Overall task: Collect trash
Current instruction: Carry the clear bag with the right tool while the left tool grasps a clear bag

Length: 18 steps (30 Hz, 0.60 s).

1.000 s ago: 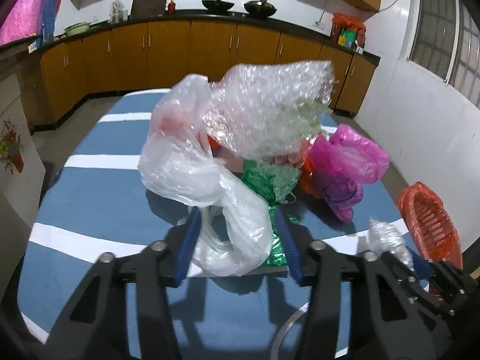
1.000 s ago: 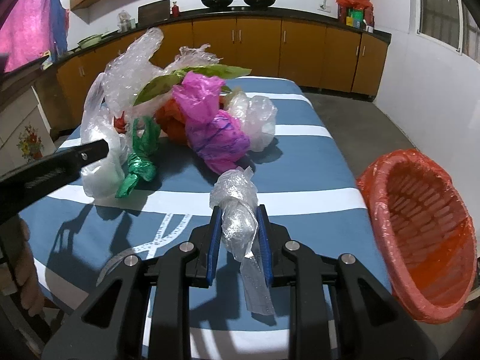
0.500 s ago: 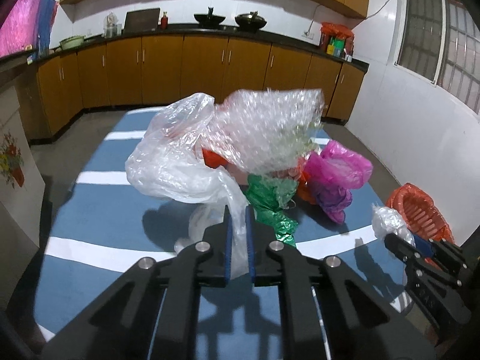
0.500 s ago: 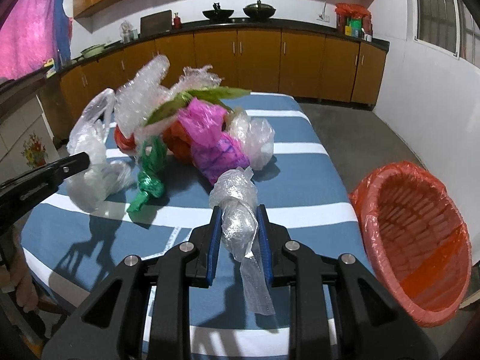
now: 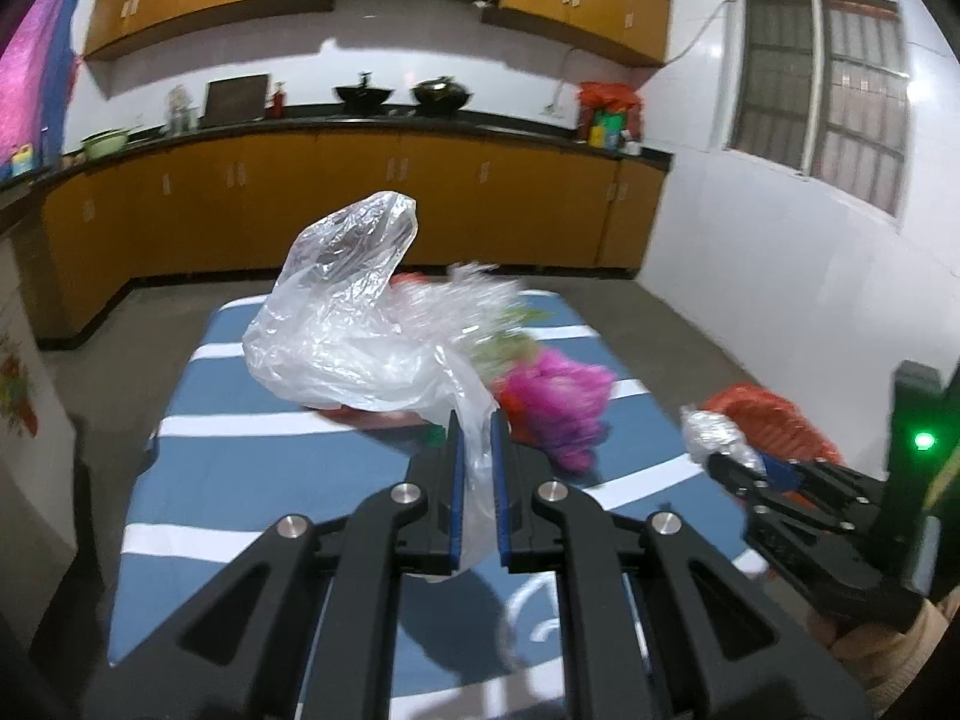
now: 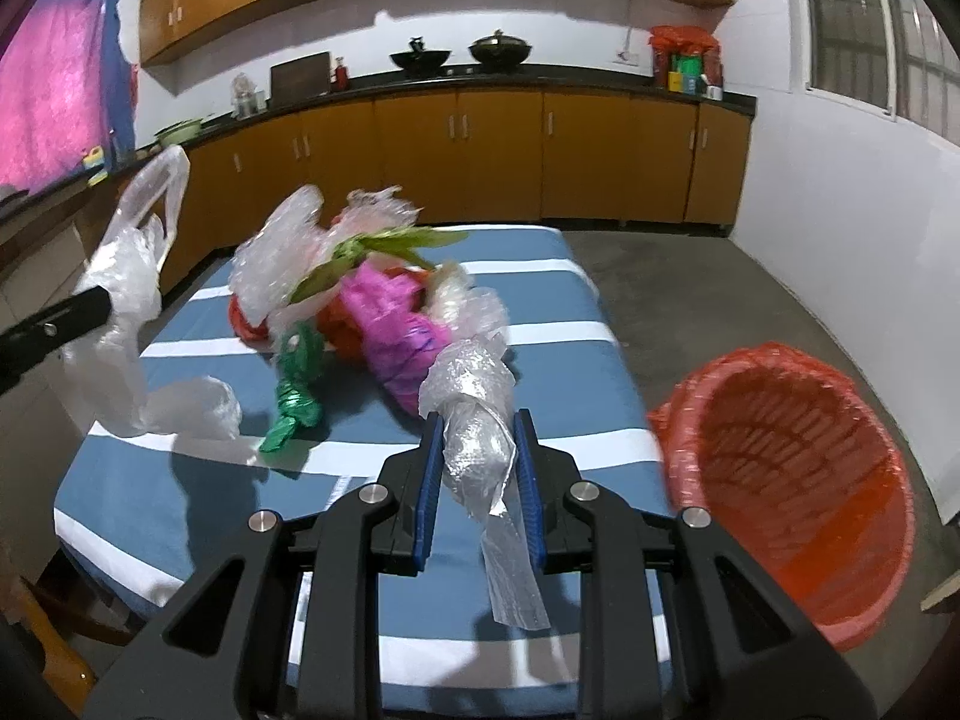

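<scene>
Both pieces of trash are judged to be picked up and in carriage, with the drop into the bin not yet made. Nearest in the right wrist view, the right gripper (image 6: 477, 468) is seen with its fingers clamped on a knotted bubble-wrap wad (image 6: 474, 402), held above the near edge of the desk (image 6: 540, 294). The left gripper (image 5: 477, 480) has its fingers pressed together on the tail of a clear plastic bag (image 5: 336, 324), which is lifted, its lower end trailing to the cloth. Next, each load would need to be carried over the red basket (image 6: 798, 468), set on the floor at the right beside the desk, and released there. Farther on, a heap of pink, green and clear wrappers (image 6: 384, 300) is left on the blue-and-white striped cloth. Beyond, brown cabinets (image 6: 480, 168) under a dark counter are seen along the far wall, with a window at the right.
</scene>
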Motion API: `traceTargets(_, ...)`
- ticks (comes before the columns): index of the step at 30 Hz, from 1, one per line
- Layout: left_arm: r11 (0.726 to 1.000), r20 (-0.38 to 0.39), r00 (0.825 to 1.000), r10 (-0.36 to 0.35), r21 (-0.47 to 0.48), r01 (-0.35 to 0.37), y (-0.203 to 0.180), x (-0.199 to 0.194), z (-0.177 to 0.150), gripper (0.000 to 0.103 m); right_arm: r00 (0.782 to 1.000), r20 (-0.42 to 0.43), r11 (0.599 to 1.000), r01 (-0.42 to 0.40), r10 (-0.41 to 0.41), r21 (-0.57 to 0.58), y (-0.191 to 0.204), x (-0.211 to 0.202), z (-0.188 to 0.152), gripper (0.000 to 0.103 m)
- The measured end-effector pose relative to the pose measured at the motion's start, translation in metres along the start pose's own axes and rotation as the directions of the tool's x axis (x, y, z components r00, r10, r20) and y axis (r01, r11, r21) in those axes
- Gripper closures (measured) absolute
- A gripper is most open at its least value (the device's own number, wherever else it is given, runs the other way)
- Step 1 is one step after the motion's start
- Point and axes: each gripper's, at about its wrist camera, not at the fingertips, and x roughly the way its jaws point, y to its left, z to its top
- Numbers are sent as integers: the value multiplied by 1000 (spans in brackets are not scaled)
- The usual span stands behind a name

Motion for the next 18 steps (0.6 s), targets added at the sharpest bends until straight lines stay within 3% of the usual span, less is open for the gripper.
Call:
traceTargets(10, 981, -12, 982, -186, 57, 186, -71, 3, 19, 93, 993, 26, 988, 111, -115, 108, -68, -32, -1, 79)
traceTargets(18, 937, -49, 945, -325, 122, 328, -145, 29, 26, 93, 972, 26, 951, 223, -233, 215, -139, -60, -6, 79)
